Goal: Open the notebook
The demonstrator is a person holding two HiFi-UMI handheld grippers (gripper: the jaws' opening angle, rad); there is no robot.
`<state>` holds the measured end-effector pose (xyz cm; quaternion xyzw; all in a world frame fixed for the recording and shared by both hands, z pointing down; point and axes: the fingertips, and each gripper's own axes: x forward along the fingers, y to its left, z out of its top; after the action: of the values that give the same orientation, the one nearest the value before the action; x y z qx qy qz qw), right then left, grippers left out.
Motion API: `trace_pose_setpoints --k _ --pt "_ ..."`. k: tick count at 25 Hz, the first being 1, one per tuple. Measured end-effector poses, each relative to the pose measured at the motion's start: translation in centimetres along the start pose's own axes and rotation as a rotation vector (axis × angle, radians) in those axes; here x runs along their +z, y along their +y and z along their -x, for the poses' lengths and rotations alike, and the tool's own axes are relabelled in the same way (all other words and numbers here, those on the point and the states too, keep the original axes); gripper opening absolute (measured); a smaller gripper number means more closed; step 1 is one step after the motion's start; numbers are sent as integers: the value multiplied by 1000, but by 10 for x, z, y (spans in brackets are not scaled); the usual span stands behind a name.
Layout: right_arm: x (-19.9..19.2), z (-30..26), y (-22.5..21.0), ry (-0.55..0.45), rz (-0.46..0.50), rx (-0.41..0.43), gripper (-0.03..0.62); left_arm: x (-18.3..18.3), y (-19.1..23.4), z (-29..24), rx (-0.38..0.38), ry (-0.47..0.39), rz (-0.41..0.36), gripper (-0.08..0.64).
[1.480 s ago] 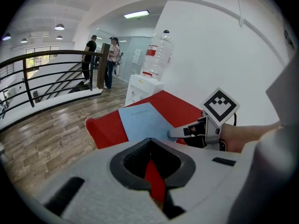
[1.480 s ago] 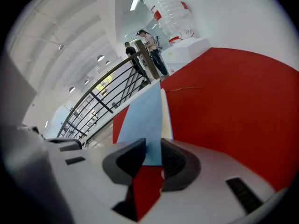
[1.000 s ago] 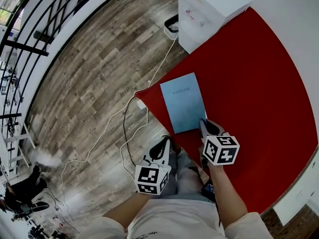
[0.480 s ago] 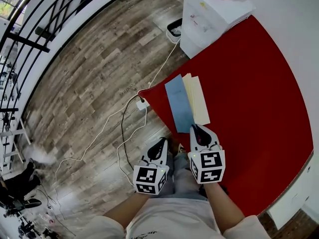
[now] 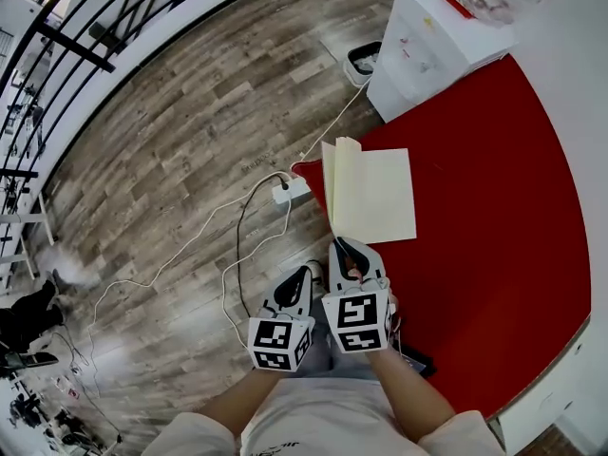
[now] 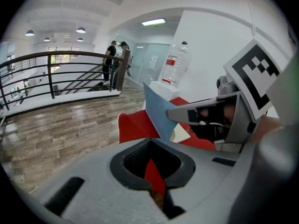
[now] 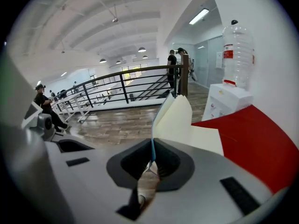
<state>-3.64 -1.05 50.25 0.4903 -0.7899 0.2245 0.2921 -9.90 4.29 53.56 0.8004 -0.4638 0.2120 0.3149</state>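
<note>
A white power strip (image 5: 290, 191) lies on the wooden floor (image 5: 180, 122), just at 9 o'clock of the red counter's (image 5: 494, 226) near corner. The left tool (image 5: 302, 278) hangs off the counter's edge, above the floor. Its jaws are pressed together with nothing between them, and only a sliver of red shows through the slit in its own view (image 6: 152, 171). Right beside it, at 3 o'clock, the right tool (image 5: 347, 253) points towards 12 o'clock. Its jaws pinch the bottom edge of the notebook's blue cover (image 7: 153, 141), which stands up almost on end.

The notebook (image 5: 375, 198) lies open on the counter near the left edge, at 12 o'clock of the right tool. Its cream pages (image 5: 380, 193) are flat and bare, with one cream leaf lifted beside the cover. From the left tool's side the cover (image 6: 156, 108) shows as a blue sheet rising above the red top. At 1 o'clock of the notebook a white water dispenser (image 5: 432, 41) stands against the counter's far end, with a clear bottle (image 7: 237, 50) on top.
</note>
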Motion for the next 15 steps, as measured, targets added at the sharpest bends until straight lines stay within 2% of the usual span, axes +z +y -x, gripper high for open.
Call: trace_pose_setpoints --k 4,8,15 --pt "-4 -23 26 21 33 38 18 -9 15 13 38 -6 30 6" --pt "-12 -52 40 40 112 42 18 -22 31 22 74 3 55 7" --pt "-37 -89 25 128 131 2 18 -33 43 30 103 6 85 6"
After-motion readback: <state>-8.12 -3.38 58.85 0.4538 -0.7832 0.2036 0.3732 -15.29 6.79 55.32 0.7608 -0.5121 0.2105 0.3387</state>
